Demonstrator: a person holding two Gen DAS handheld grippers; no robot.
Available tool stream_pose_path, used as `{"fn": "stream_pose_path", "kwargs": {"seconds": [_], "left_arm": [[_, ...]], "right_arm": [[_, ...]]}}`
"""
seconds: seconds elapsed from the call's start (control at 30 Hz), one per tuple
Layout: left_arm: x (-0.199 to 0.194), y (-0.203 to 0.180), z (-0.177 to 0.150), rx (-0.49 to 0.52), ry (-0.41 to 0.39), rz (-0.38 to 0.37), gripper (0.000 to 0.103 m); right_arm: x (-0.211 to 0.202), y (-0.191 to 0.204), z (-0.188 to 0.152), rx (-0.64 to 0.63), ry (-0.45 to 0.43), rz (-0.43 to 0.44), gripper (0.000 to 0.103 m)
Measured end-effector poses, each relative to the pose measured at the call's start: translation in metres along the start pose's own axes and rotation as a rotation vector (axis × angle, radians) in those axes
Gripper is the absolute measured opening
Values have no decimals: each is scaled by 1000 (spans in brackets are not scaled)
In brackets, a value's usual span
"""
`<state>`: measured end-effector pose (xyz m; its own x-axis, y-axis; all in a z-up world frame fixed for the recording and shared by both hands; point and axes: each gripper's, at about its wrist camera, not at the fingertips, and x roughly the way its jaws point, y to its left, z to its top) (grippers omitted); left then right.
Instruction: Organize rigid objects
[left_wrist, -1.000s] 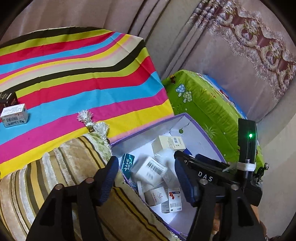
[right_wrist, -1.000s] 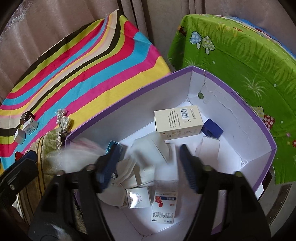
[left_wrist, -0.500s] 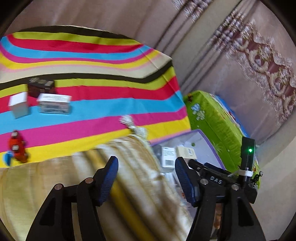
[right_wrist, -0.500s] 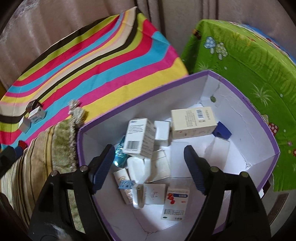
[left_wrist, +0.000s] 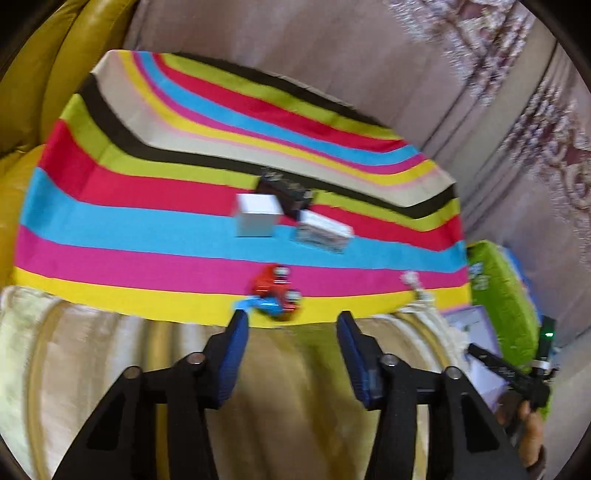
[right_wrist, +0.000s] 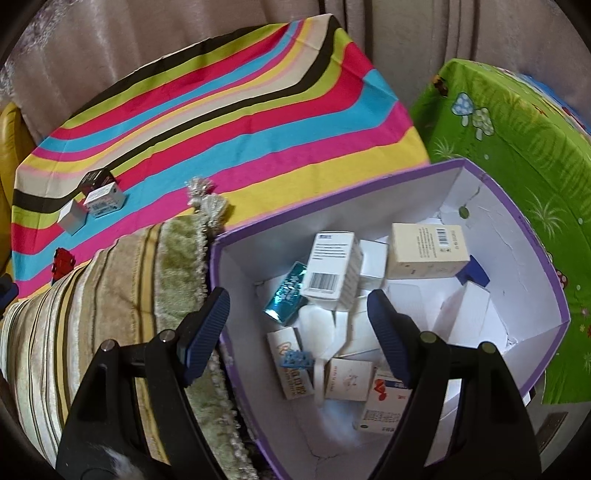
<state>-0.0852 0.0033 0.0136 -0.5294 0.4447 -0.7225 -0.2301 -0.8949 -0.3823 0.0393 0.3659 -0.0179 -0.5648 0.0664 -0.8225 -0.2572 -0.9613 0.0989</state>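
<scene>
The left gripper (left_wrist: 290, 334) is hanging over the beige striped velvet cushion (left_wrist: 110, 369), and its jaws have just been closing; they are standing partly open with nothing between them. Straight ahead of it, on the cloth with bright colour stripes (left_wrist: 147, 229), the small red and blue toy (left_wrist: 275, 291) is lying just beyond the fingertips, a little left of the middle line. I judge this toy to be the nearest thing for this claw. Its long axis is hard to tell because of blur.

Farther along the same line three small boxes are standing close together: one white cardboard box (left_wrist: 257, 219), one black box (left_wrist: 286, 190) and one white printed box (left_wrist: 323, 232).

The right gripper (right_wrist: 299, 317) is hovering wide open and empty over the purple-edged white carton (right_wrist: 517, 206), so it is the farther one from the toy. Inside the carton about ten small packets are lying in a heap, among them one beige barcode box (right_wrist: 428, 251) and one teal foil packet (right_wrist: 286, 295).
</scene>
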Motion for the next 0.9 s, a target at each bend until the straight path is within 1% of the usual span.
{"fn": "stream_pose_path", "kwargs": {"seconds": [0.03, 0.1, 0.13, 0.17, 0.23, 0.33, 0.43, 0.53, 0.63, 0.67, 0.7, 0.73, 0.83, 0.9], "left_arm": [[4, 4, 3, 16, 21, 15, 48], [13, 9, 8, 50, 69, 71, 47], [19, 14, 12, 56, 100, 83, 47], [25, 17, 15, 62, 132, 85, 47], [32, 20, 19, 91, 169, 89, 47], [47, 14, 22, 145, 231, 69, 47], [66, 10, 22, 182, 302, 100, 46], [79, 10, 24, 185, 348, 112, 46], [89, 10, 25, 200, 372, 124, 44], [92, 9, 24, 207, 379, 131, 34], [93, 7, 24, 225, 373, 154, 28], [94, 5, 23, 243, 374, 169, 16], [91, 1, 20, 264, 348, 183, 14], [82, -2, 19, 284, 302, 221, 14]], "right_arm": [[0, 2, 0, -4, 1, 0, 79], [1, 6, 0, -13, 7, 1, 79], [2, 8, -1, -15, 11, 2, 79], [3, 9, -1, -18, 15, 3, 79], [3, 12, -2, -25, 20, 2, 79], [3, 16, -2, -32, 21, 2, 79], [1, 20, 0, -41, 18, 4, 79], [0, 25, 1, -52, 16, 6, 80], [3, 27, 0, -53, 25, 11, 80], [5, 27, -1, -54, 29, 12, 79], [6, 27, -1, -54, 34, 13, 79], [8, 27, -2, -55, 39, 15, 79], [8, 27, -2, -57, 37, 14, 79], [8, 26, -2, -57, 37, 16, 79]]}}
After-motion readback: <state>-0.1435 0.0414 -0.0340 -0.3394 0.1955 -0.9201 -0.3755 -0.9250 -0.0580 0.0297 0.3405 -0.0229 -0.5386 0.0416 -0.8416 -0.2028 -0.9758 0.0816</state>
